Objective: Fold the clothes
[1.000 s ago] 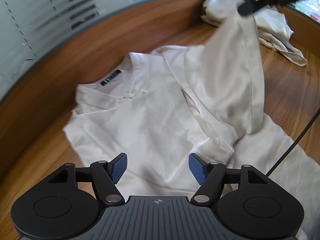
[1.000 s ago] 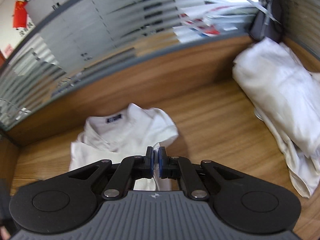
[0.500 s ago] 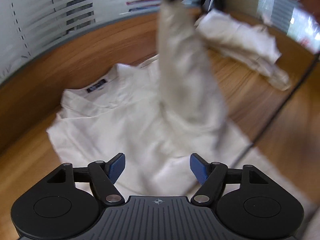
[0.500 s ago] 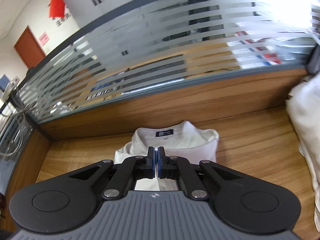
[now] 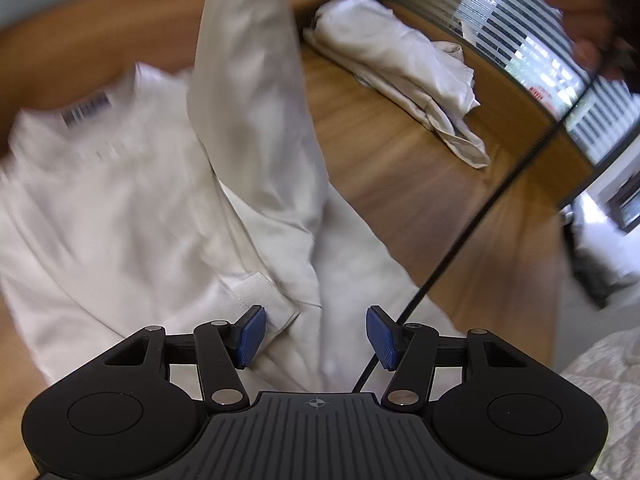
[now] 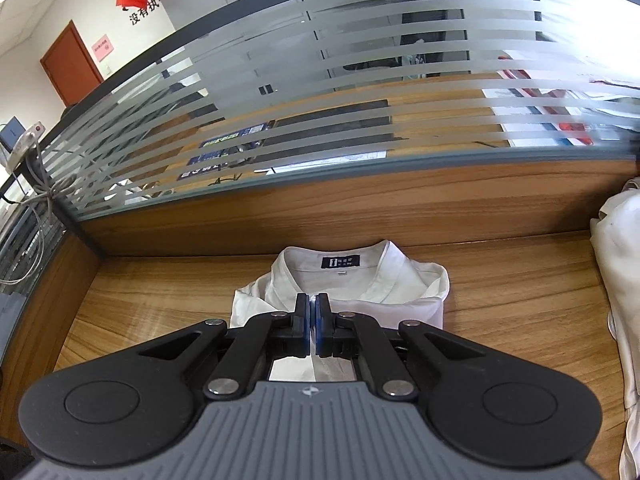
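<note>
Since a second ago the sleeve (image 5: 248, 92) has been carried up from a slant over the shirt to hang almost straight, and the right wrist view has swung from the shirt's side to face its collar squarely.

Left wrist view: the white shirt (image 5: 104, 208) lies spread on the wooden desk (image 5: 400, 168), blurred, its dark neck label (image 5: 86, 110) toward the far left. The lifted sleeve rises out of the top of the picture, so what holds it up there is not seen here. Its lower end joins the shirt just ahead of the left gripper (image 5: 316, 332), whose jaws are part-way apart and closing. Shirt fabric lies between the blue pads (image 5: 250, 336), but they do not press it. A black cable (image 5: 472, 228) runs slantwise past the right pad. A second heap of pale clothes (image 5: 400, 68) sits well apart at the far right of the desk. A hand (image 5: 580, 12) shows in the top right corner.

Right wrist view: the right gripper (image 6: 312, 330) has its jaws closed tight on a thin fold of white cloth, which hangs below the pads. Beyond it the shirt (image 6: 360, 280) lies with its collar and label (image 6: 339, 262) toward the striped glass partition (image 6: 320, 100). The other clothes (image 6: 620, 260) edge the right of the desk (image 6: 160, 300)
</note>
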Demonstrator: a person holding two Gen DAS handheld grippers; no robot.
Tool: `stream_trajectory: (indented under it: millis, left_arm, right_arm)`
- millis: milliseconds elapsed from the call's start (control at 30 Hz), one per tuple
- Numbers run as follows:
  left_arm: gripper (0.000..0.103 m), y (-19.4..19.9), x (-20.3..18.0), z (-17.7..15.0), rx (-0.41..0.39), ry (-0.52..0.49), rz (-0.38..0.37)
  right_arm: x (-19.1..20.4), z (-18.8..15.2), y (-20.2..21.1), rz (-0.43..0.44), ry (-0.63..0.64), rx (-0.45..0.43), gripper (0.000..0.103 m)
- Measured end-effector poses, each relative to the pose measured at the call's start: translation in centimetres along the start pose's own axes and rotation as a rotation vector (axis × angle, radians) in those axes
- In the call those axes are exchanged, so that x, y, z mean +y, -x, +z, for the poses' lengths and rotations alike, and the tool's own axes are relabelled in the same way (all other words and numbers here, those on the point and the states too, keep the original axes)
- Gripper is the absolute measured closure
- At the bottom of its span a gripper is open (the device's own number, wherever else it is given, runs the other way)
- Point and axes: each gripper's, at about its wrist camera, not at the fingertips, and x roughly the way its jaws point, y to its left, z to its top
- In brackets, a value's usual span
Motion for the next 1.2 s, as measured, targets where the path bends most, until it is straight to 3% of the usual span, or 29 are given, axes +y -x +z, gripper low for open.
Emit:
stream_trajectory:
  millis: [100, 200, 500, 667, 767, 833, 900, 967, 1000, 1200]
  left_arm:
    - [0.039, -1.1, 1.0, 0.1, 0.017, 0.077, -0.046]
    - [0.039, -1.2, 0.9, 0.3, 0.01, 0.089, -0.046]
    - [0.041, 2.7, 0.9, -0.3, -0.1, 0.179, 0.11]
    - [0.04, 5.0, 1.1, -1.9, -0.102, 0.198, 0.222]
    - [0.038, 5.7, 1.2, -3.0, -0.092, 0.21, 0.272]
    - [0.037, 6.2, 1.3, -3.8, -0.086, 0.224, 0.3]
    - [0.034, 6.6, 1.6, -4.6, -0.084, 0.248, 0.317]
    - [0.034, 6.8, 1.9, -5.3, -0.076, 0.272, 0.335]
    - [0.034, 6.9, 2.0, -5.5, -0.072, 0.281, 0.343]
    - [0.029, 7.1, 2.7, -6.1, -0.078, 0.335, 0.362]
  right_arm:
    - [-0.3, -0.1, 0.2, 0.0, -0.004, -0.003, 0.1]
    - [-0.4, 0.0, 0.2, 0.007, -0.008, -0.003, 0.1]
    - [0.6, 0.5, -3.6, 0.04, 0.013, 0.045, 0.1]
    - [1.9, 0.0, -8.1, 0.048, 0.034, 0.097, 0.1]
    - [2.8, -0.3, -11.1, 0.055, 0.056, 0.158, 0.095]
    - [3.4, -0.6, -12.7, 0.055, 0.076, 0.195, 0.084]
    - [4.1, -0.8, -13.4, 0.051, 0.098, 0.208, 0.065]
    - [4.3, -0.9, -13.0, 0.052, 0.108, 0.199, 0.062]
    - [4.4, -0.9, -12.6, 0.055, 0.11, 0.191, 0.056]
    - [1.7, -1.1, -9.1, 0.025, 0.072, 0.155, 0.053]
